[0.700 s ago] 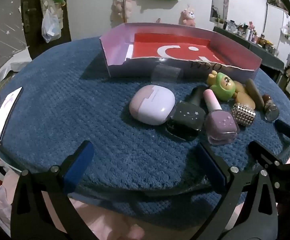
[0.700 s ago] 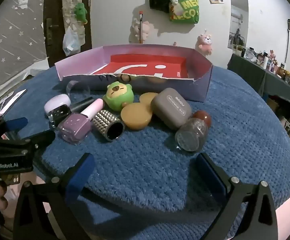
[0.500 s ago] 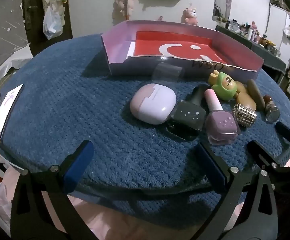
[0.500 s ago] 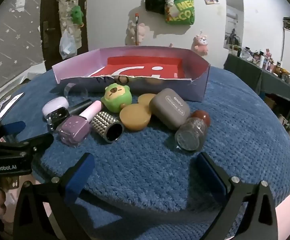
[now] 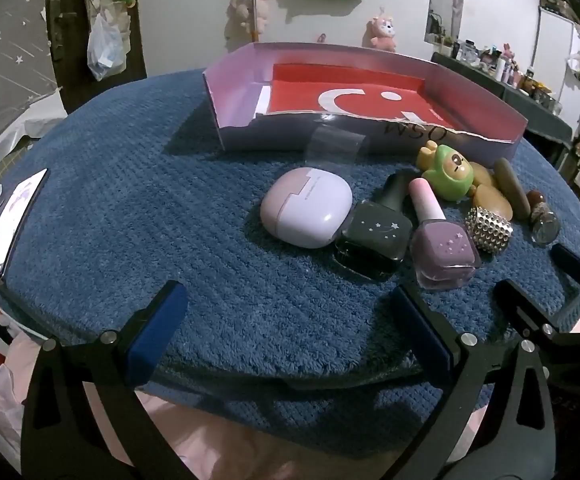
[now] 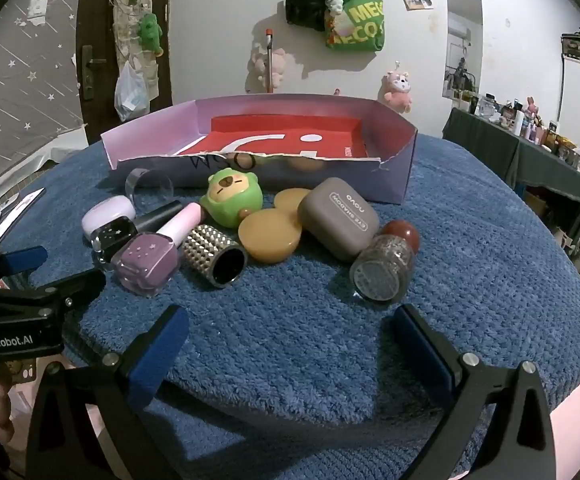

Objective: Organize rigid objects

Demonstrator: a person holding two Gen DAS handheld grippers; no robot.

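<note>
A cluster of small items lies on the blue mat [image 5: 138,208] before a shallow lilac box [image 5: 234,92] with a red floor. From the left: a lilac earbud case [image 5: 305,212], a black nail polish bottle [image 5: 375,232], a purple nail polish bottle [image 5: 443,240], a studded silver tube [image 6: 214,254], a green animal toy [image 6: 232,198], amber discs [image 6: 268,236], a taupe eyeshadow case [image 6: 339,222] and a glitter jar [image 6: 383,268]. My left gripper [image 5: 290,320] is open, short of the earbud case. My right gripper [image 6: 290,332] is open, near the jar, holding nothing.
A clear plastic ring [image 5: 335,146] leans against the box's front wall. A phone [image 5: 10,224] lies at the mat's left edge. The mat's near rim drops to a pink floor. Bags and plush toys hang on the far wall; a cluttered dark counter [image 6: 529,148] stands right.
Both views have shifted slightly: the box and items sit a little lower and nearer in the frames. Nothing on the mat has moved, and both grippers stay open.
</note>
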